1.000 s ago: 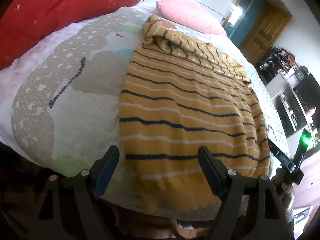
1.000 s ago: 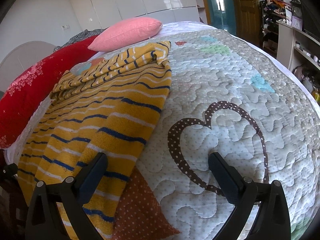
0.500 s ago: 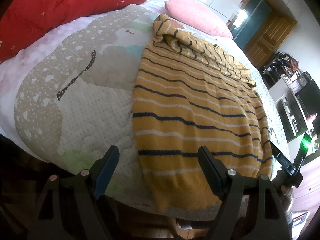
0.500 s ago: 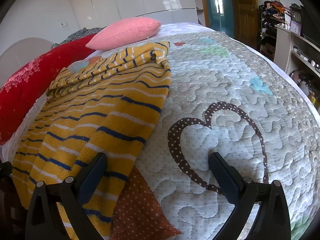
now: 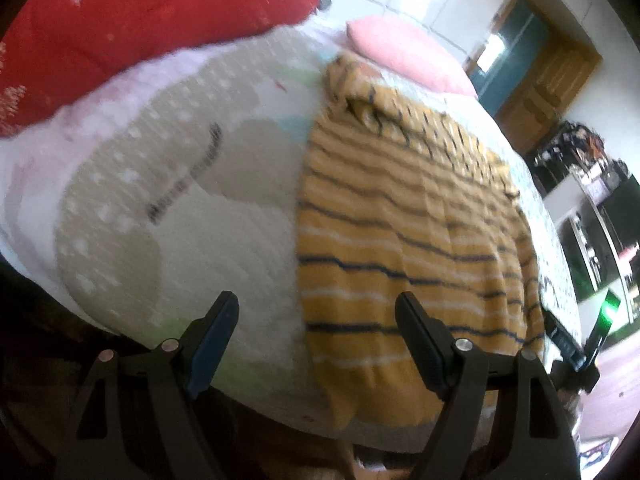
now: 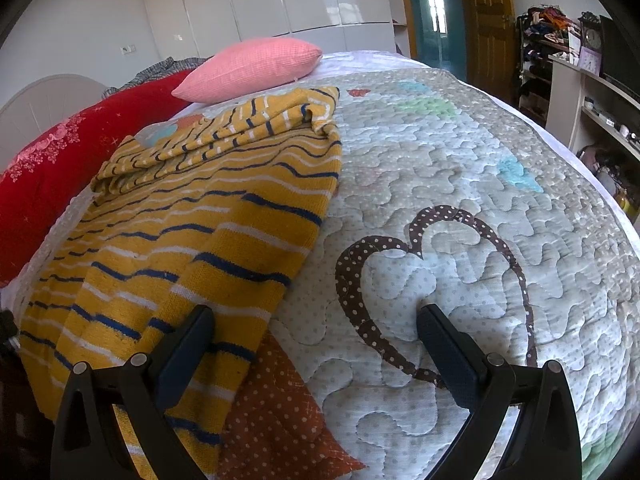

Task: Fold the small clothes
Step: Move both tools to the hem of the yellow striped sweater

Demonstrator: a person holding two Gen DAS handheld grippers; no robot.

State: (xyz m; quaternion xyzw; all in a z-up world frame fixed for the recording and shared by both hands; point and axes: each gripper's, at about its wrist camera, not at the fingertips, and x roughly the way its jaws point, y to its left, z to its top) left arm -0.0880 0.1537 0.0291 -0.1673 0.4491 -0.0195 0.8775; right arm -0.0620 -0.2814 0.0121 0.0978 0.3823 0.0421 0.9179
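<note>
Striped yellow sweater [image 6: 192,216] lies flat on the quilted bedspread [image 6: 460,184], its bottom hem hanging toward the near edge of the bed and its far end, just short of the pink pillow [image 6: 252,68], already bunched or folded over on itself. Spread out like this, the garment seems laid ready for a fold along its length. Left gripper [image 5: 316,344] hovers near the hem with fingers spread wide, the sweater's left edge between them and nothing pinched; that view is blurred, so contact cannot be judged. Right gripper [image 6: 314,344] has its fingers equally wide apart, one over the sweater's right edge, the other over the quilt beside it. Each gripper straddling one hem corner suggests they are lined up to pinch both corners and carry the hem toward the pillow.
</note>
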